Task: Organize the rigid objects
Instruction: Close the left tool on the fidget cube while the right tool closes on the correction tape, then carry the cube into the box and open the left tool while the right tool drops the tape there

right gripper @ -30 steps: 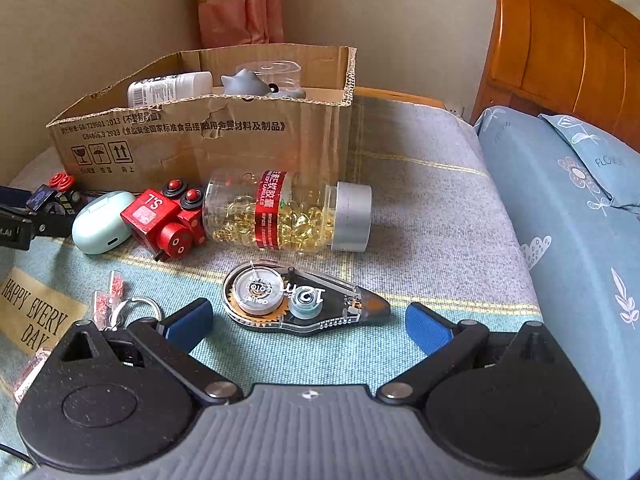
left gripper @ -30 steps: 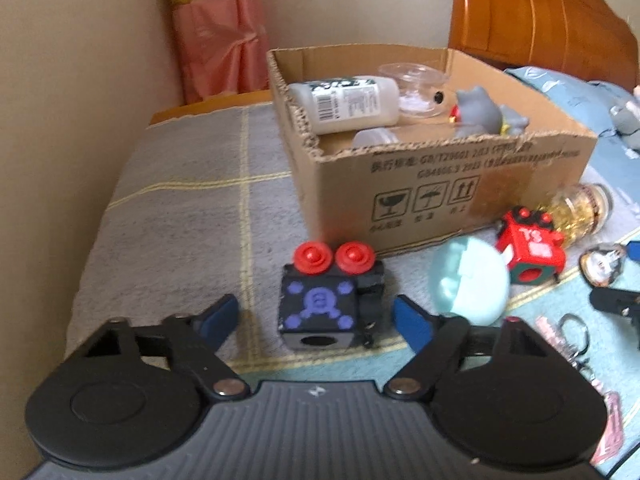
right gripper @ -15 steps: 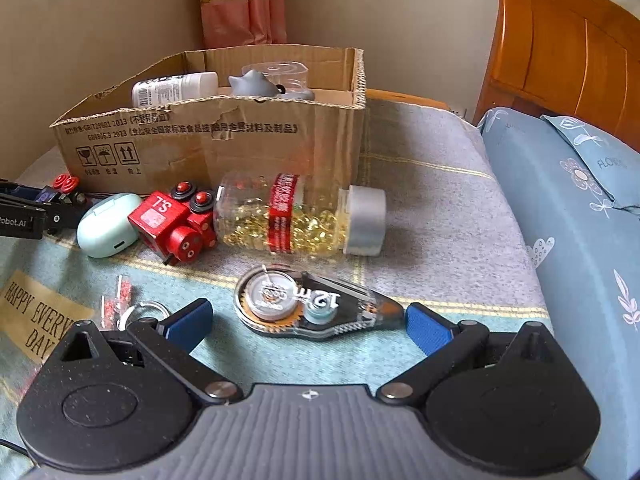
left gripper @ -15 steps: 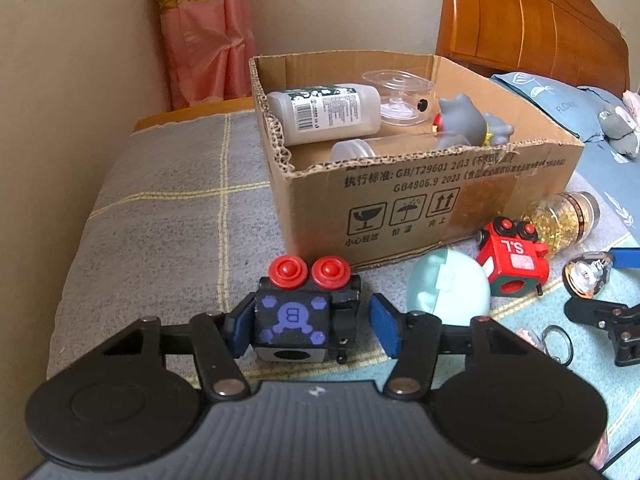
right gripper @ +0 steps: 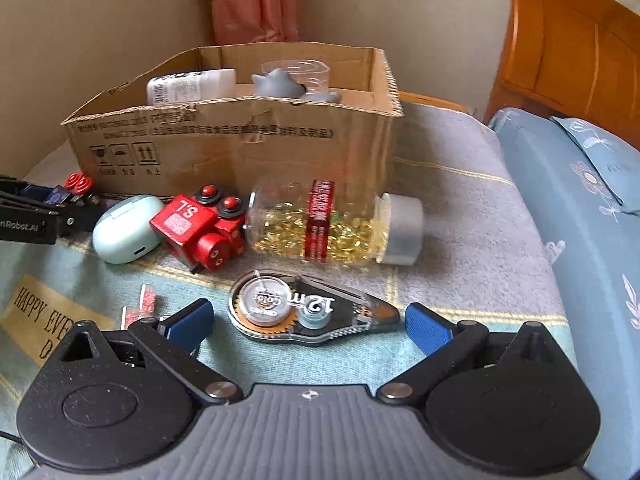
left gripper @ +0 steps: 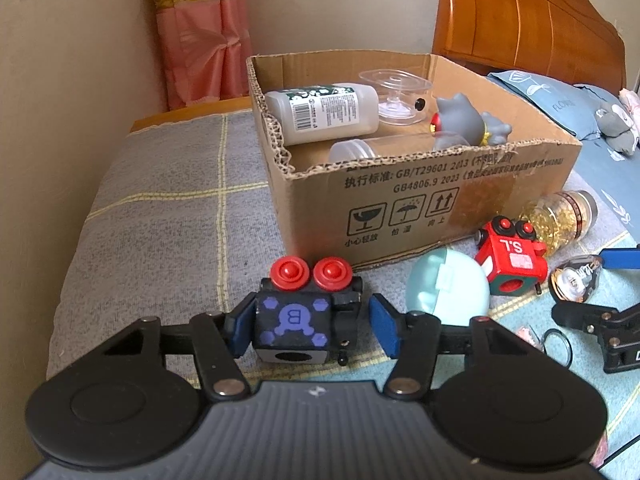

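Two claws: left claw (left gripper: 308, 322) tight on black cube (left gripper: 295, 322), right claw (right gripper: 308, 326) wide around half-blurred tape dispenser (right gripper: 312, 312).

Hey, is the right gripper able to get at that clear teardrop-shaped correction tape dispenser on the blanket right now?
Probably yes. The clear teardrop-shaped correction tape dispenser lies flat just ahead of the right gripper, between its open blue pads, with nothing on top of it or in the way.

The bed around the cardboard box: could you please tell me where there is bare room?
Bare grey blanket lies between the cardboard box and the wall, and between the capsule jar and the blue bedding. The box's front is crowded.
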Tool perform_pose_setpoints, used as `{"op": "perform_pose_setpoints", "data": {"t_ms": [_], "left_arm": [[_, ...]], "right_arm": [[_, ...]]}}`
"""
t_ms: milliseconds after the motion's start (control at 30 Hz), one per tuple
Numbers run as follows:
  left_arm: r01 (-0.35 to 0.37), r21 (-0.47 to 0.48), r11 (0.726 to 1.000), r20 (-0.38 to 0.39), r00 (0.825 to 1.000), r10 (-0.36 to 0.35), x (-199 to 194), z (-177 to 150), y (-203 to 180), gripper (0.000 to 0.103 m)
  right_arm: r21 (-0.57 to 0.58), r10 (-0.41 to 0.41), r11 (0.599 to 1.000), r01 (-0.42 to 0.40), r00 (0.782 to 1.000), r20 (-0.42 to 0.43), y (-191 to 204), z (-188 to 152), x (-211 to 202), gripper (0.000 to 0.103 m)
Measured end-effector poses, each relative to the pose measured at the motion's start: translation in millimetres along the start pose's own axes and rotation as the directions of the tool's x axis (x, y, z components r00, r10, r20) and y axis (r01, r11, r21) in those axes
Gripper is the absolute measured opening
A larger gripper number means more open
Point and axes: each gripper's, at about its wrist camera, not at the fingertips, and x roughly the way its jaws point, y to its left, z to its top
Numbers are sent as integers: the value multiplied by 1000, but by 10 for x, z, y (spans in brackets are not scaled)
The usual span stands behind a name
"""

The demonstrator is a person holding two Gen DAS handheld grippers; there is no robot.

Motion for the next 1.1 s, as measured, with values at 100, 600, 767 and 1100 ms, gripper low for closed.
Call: {"op": "perform_pose_setpoints", "data": {"t_ms": [100, 600, 767, 1100], "left_arm": [[-3, 0, 1000, -4, 1000, 3, 8, 16, 1, 58], [16, 25, 1000, -42, 999, -15, -100, 44, 40, 54], [21, 32, 999, -50, 999, -20, -221, 73, 44, 54], [59, 53, 997, -35, 998, -57, -562, 276, -12, 54]], "right_arm": [[8, -14, 1000, 14, 1000, -1, 54, 27, 23, 101], [21, 40, 999, -40, 999, -33, -51, 56, -60, 93], [-25, 66, 997, -67, 997, -42, -123, 80, -177, 93], [-112, 115, 987, -114, 993, 5, -222, 369, -556, 93]]}}
